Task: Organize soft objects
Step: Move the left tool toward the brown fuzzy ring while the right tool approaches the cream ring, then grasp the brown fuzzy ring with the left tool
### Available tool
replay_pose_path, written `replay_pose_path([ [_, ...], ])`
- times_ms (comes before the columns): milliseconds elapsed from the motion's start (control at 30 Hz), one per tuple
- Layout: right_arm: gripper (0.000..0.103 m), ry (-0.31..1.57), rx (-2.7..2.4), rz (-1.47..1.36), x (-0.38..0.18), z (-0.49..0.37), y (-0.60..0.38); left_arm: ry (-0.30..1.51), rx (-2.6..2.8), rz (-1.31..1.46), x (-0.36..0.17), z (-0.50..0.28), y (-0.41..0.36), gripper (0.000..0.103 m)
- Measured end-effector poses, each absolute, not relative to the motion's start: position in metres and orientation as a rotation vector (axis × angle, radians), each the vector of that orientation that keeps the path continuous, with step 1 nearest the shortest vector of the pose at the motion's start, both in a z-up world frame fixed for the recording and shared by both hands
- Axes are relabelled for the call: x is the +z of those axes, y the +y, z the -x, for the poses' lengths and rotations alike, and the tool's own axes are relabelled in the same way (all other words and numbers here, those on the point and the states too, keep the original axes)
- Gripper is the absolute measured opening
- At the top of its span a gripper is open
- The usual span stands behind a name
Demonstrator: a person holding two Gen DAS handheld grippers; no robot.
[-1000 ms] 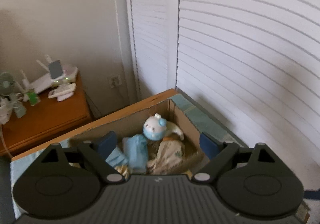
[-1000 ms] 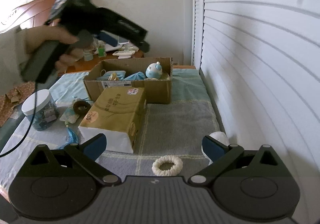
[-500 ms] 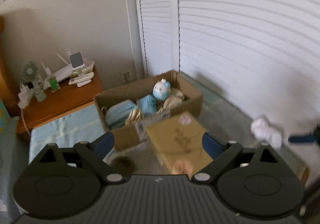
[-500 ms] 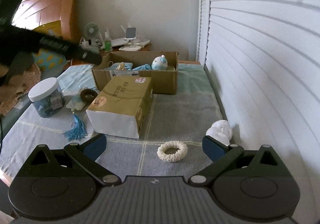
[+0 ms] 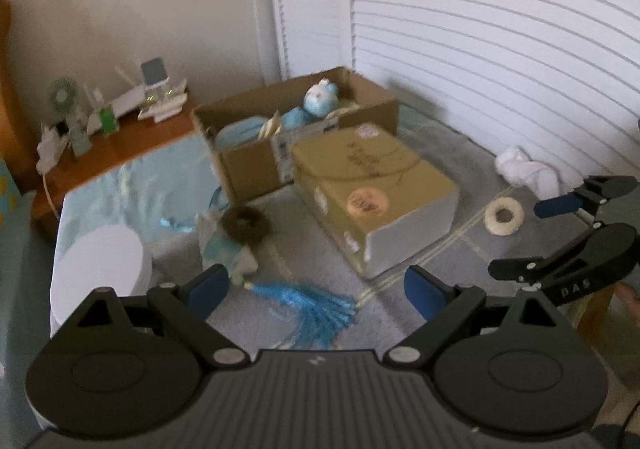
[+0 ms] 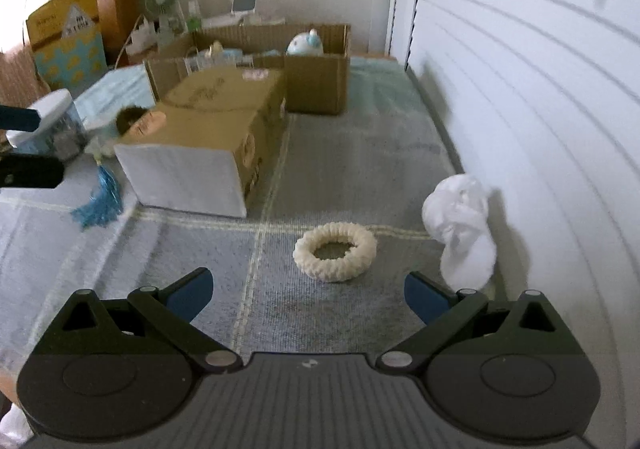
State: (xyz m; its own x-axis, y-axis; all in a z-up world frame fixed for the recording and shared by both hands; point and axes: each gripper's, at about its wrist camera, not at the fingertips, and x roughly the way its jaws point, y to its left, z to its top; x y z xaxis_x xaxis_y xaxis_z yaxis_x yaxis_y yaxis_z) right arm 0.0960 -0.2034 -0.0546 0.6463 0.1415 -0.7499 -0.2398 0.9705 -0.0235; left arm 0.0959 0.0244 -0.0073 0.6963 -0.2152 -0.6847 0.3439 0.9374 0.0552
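Observation:
An open cardboard box [image 5: 256,165] [image 6: 316,89] at the back of the bed holds a blue-and-white plush [image 5: 320,99] [image 6: 305,44] and other soft items. My left gripper [image 5: 316,289] is open and empty above a blue tassel [image 5: 308,305], near a brown scrunchie [image 5: 244,223]. My right gripper [image 6: 306,291] is open and empty, low over the blanket just short of a cream scrunchie [image 6: 335,251] [image 5: 504,215]. White rolled socks [image 6: 460,225] [image 5: 526,171] lie to its right by the shutter wall.
A closed tan tissue box [image 5: 372,189] [image 6: 208,145] lies in the middle of the bed. A white-lidded jar [image 5: 98,269] [image 6: 52,125] stands at left. A wooden nightstand [image 5: 120,145] with a fan and gadgets is behind. White louvred shutters [image 6: 520,89] run along the right.
My left gripper has pulled back from over the cardboard box toward the near left, now above the tassel. My right gripper has dropped and moved forward toward the cream scrunchie.

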Motion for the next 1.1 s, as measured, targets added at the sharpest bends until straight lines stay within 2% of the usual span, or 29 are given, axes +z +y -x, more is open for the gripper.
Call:
replay_pose_path([
  [300, 0.103, 0.856, 0.231, 0.149, -0.062, -0.105, -0.198, 0.764, -0.304, -0.159, -0.018, -0.114, 0.037, 0.095],
  [600, 0.103, 0.839, 0.235, 0.15, -0.063, -0.103, -0.199, 0.724, -0.318, -0.351, -0.015, -0.144, 0.024, 0.094],
  [800, 0.103, 0.838, 0.25, 0.158, -0.063, -0.106, -0.199, 0.74, -0.326, -0.411, -0.015, -0.162, 0.021, 0.089],
  [933, 0.103, 0.845, 0.247, 0.159, -0.063, -0.109, -0.196, 0.753, -0.331, -0.455, -0.019, -0.173, 0.017, 0.074],
  [1033, 0.103, 0.845, 0.248, 0.16, -0.063, -0.109, -0.195, 0.765, -0.334, -0.475, -0.025, -0.183, 0.016, 0.07],
  [1100, 0.103, 0.846, 0.249, 0.16, -0.063, -0.109, -0.195, 0.779, -0.335, -0.488, -0.03, -0.189, 0.014, 0.064],
])
